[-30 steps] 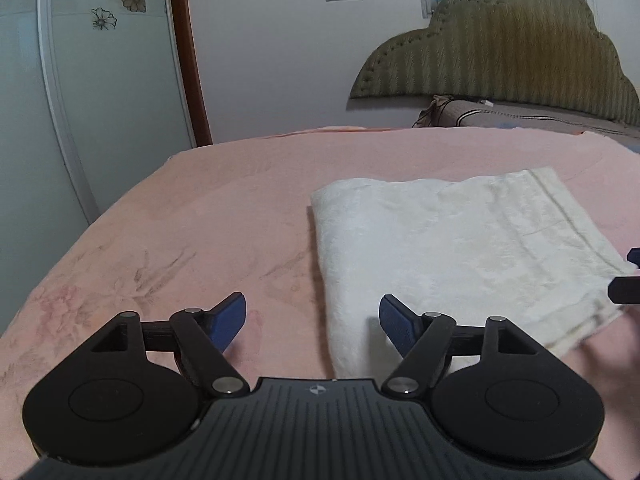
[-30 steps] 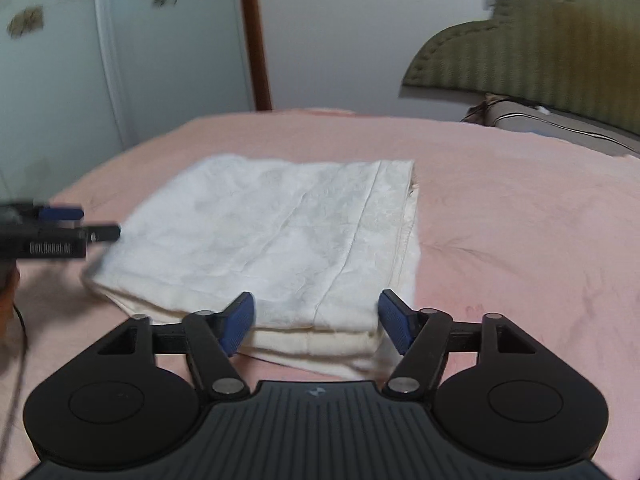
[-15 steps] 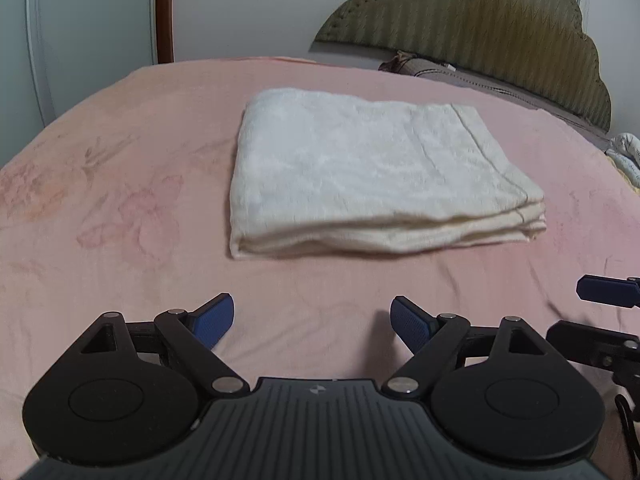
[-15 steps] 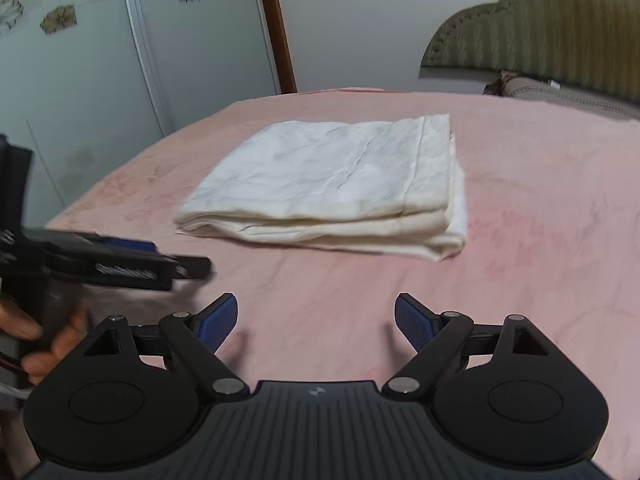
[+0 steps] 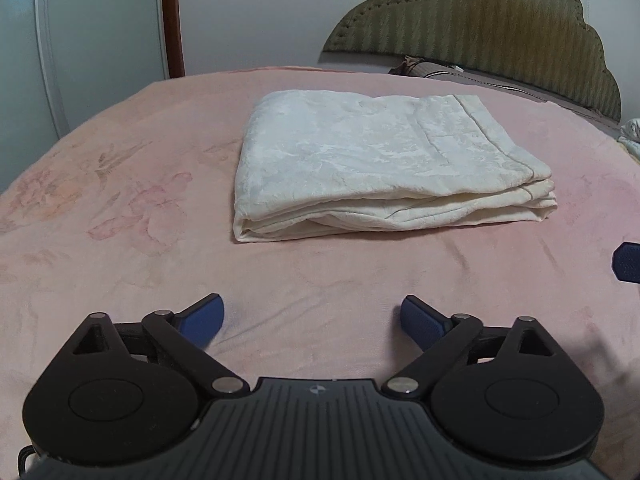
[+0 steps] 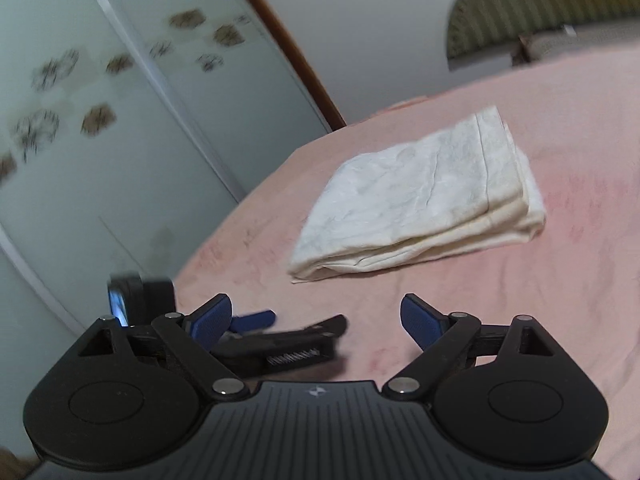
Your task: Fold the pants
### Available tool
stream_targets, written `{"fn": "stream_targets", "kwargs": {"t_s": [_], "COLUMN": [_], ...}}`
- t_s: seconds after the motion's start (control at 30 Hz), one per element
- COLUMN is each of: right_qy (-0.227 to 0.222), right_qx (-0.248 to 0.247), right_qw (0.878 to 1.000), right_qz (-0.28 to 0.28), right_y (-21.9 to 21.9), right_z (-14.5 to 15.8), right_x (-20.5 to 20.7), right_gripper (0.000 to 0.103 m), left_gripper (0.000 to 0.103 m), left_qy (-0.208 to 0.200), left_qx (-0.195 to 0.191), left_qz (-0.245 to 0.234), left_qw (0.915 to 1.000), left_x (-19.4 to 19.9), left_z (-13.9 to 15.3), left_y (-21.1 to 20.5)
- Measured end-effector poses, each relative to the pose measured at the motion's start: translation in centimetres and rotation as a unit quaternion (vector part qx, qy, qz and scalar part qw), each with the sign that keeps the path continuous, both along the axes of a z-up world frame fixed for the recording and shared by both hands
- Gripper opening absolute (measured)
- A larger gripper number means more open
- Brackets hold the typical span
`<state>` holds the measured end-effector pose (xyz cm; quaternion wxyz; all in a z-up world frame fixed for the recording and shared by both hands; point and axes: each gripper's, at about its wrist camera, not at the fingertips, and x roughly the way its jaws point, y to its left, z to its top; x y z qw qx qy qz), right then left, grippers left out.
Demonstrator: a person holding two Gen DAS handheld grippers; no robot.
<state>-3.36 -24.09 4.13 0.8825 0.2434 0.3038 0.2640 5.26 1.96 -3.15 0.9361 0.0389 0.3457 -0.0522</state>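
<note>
Folded pants [image 5: 380, 168] on bed [image 5: 120, 208], both grippers – left gripper [image 5: 312, 318], right gripper [image 6: 316, 316] – opening, empty

Lying spread under everything, a pink floral bedspread [image 5: 120, 216], with an olive scalloped headboard [image 5: 480, 28] standing far right and flower-patterned wardrobe doors [image 6: 100, 120] rising far left.

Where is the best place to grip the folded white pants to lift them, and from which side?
Probably the near left corner of the pants, approached from the front along the blanket. There the layers meet in one rounded fold, so a gripper could pinch the whole stack. On the right end the edges lie loose and separate.
</note>
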Motion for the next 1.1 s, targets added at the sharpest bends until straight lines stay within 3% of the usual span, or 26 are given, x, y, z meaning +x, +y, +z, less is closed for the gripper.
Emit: {"fn": "stream_targets", "kwargs": {"t_s": [0.1,0.3,0.5,0.6,0.73,0.87,1.0,1.03,1.1], "right_qy": [0.019,-0.001,-0.025,-0.034,-0.074,-0.102,-0.067,-0.063,-0.069], "right_qx": [0.027,-0.021,-0.026,-0.006,0.039,0.135,0.294,0.318,0.319], "right_qw": [0.999,0.999,0.998,0.998,0.996,0.985,0.947,0.94,0.944], "right_qz": [-0.009,-0.04,-0.052,-0.057,-0.039,0.034,0.112,0.106,0.058], "right_y": [0.0,0.9,0.8,0.3,0.3,1.2,0.0,-0.8,-2.6], "right_z": [-0.6,-0.5,0.4,1.5,4.4,6.9,7.6,7.7,7.8], "right_x": [0.4,0.0,-0.8,-1.7,-3.4,-4.5,-2.8,-2.3,-1.6], "right_gripper": [0.092,0.092,0.092,0.092,0.094,0.098,0.099,0.099,0.101], "left_gripper": [0.103,0.103,0.103,0.103,0.103,0.103,0.103,0.103,0.103], "left_qy": [-0.009,-0.007,-0.007,-0.007,-0.007,-0.007,-0.007,-0.007,-0.007], "left_qx": [0.009,-0.011,-0.01,-0.009,-0.009,-0.009,-0.009,-0.009,-0.009], "left_qz": [0.005,0.007,0.007,0.007,0.007,0.007,0.007,0.007,0.007], "left_qw": [0.9999,0.9999,0.9999,0.9999,0.9999,0.9999,0.9999,0.9999,0.9999], "left_x": [-0.2,-0.1,-0.1,-0.1,-0.1,-0.1,-0.1,-0.1,-0.1], "left_z": [-0.3,-0.6,-0.6,-0.6,-0.6,-0.6,-0.6,-0.6,-0.6], "left_y": [-0.1,0.6,0.5,0.5,0.5,0.5,0.5,0.5,0.5]}}
